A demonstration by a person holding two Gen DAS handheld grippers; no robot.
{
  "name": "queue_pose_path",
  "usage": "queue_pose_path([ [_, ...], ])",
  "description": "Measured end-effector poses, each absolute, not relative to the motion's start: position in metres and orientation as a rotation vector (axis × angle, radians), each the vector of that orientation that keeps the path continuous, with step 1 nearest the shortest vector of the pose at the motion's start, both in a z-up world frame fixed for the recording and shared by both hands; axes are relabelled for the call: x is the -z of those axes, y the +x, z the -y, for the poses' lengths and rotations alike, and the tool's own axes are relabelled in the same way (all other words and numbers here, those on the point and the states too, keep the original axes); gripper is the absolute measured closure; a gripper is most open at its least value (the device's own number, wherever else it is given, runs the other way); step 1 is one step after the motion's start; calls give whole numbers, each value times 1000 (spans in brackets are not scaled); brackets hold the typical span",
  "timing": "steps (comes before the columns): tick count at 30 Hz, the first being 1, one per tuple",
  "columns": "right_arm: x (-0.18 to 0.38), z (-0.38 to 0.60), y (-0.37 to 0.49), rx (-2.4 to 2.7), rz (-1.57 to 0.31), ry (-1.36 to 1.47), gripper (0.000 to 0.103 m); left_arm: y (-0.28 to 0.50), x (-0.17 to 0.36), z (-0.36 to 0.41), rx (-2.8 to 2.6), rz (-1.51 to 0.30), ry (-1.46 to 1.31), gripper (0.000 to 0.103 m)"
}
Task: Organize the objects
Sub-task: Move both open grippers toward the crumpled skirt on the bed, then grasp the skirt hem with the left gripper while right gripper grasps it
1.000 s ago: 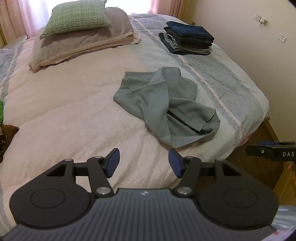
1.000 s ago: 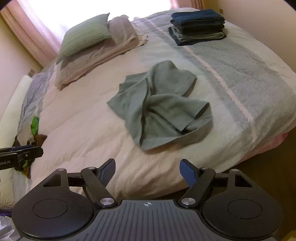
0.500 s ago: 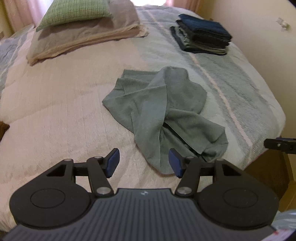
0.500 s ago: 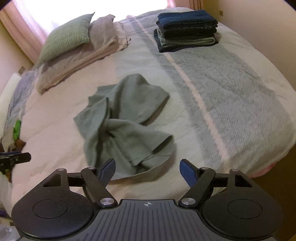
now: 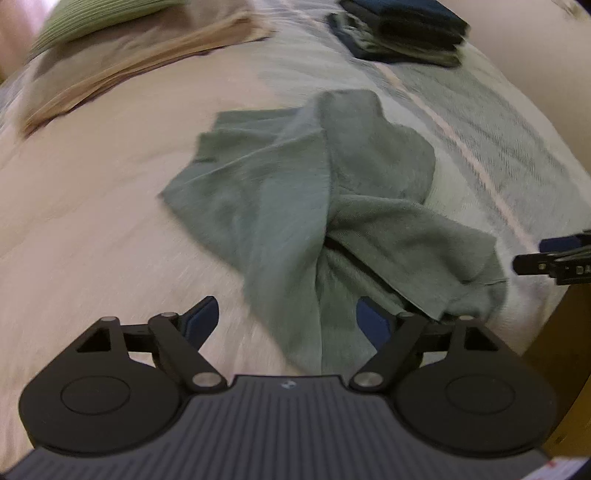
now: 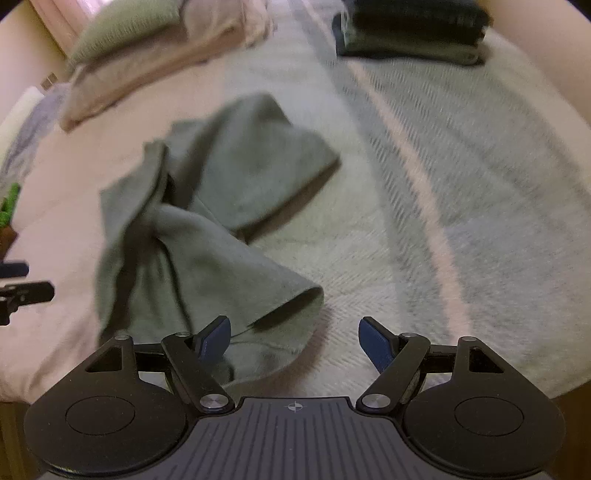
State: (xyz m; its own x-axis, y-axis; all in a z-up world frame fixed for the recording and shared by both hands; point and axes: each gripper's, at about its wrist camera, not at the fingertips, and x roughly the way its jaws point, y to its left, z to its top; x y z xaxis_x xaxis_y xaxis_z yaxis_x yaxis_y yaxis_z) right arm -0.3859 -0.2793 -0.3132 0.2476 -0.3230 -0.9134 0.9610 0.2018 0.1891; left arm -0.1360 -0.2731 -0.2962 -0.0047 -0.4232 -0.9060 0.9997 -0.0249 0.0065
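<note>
A crumpled grey-green garment (image 5: 314, 206) lies in the middle of the bed; it also shows in the right wrist view (image 6: 207, 229). My left gripper (image 5: 286, 319) is open, with the garment's near edge between and just beyond its blue pads. My right gripper (image 6: 295, 338) is open, its left pad over the garment's near right corner. A stack of folded dark clothes (image 5: 402, 33) sits at the far right of the bed, also in the right wrist view (image 6: 410, 33).
Pillows (image 5: 110, 48) lie at the head of the bed, a green one on top. The bed's right edge drops to a wooden floor (image 5: 554, 332). Green and brown items (image 6: 7, 218) lie at the bed's left side.
Both grippers have moved forward and down towards the garment, which now fills more of each view. Both stay open. The garment has not moved.
</note>
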Motion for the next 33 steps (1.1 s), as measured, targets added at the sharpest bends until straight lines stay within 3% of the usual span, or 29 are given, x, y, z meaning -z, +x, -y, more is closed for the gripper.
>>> queue_pose_path([
  [3,350,288,-378,1064,-831,1013,30,-145,339,300,1431,-816,981,26],
  [4,357,288,-377,1063,-809,1038,37,-145,351,307,1445,-815,991,34],
  [5,363,285,-376,1070,-774,1055,51,-144,360,313,1457,-822,1000,50],
  [6,364,281,-375,1070,-743,1059,86,-141,365,316,1475,-825,1003,63],
  [7,364,275,-373,1080,-721,1051,102,-136,366,316,1491,-808,1002,82],
  [8,361,268,-372,1104,-704,1035,102,-132,364,314,1500,-782,996,95],
  [9,355,259,-371,1119,-675,1016,102,-122,360,309,1518,-771,974,96],
  [13,326,216,-364,1103,-590,986,103,-55,330,269,1504,-822,841,98],
  [16,312,179,-342,994,-631,983,103,-3,314,227,1443,-892,826,98],
  [17,311,166,-333,945,-664,997,103,11,312,213,1420,-913,833,103],
  [22,341,146,-315,940,-802,1268,101,76,347,168,1196,-1069,1008,103],
  [24,345,150,-325,1060,-832,1315,92,95,348,165,1171,-1078,1019,101],
  [25,342,153,-332,1135,-838,1295,76,102,344,170,1185,-1064,1007,98],
  [27,333,161,-340,1269,-857,1203,57,107,336,188,1244,-1003,976,90],
  [28,328,169,-344,1333,-859,1138,57,107,332,200,1290,-975,957,84],
  [33,314,221,-318,1411,-899,736,57,93,334,283,1492,-908,856,79],
])
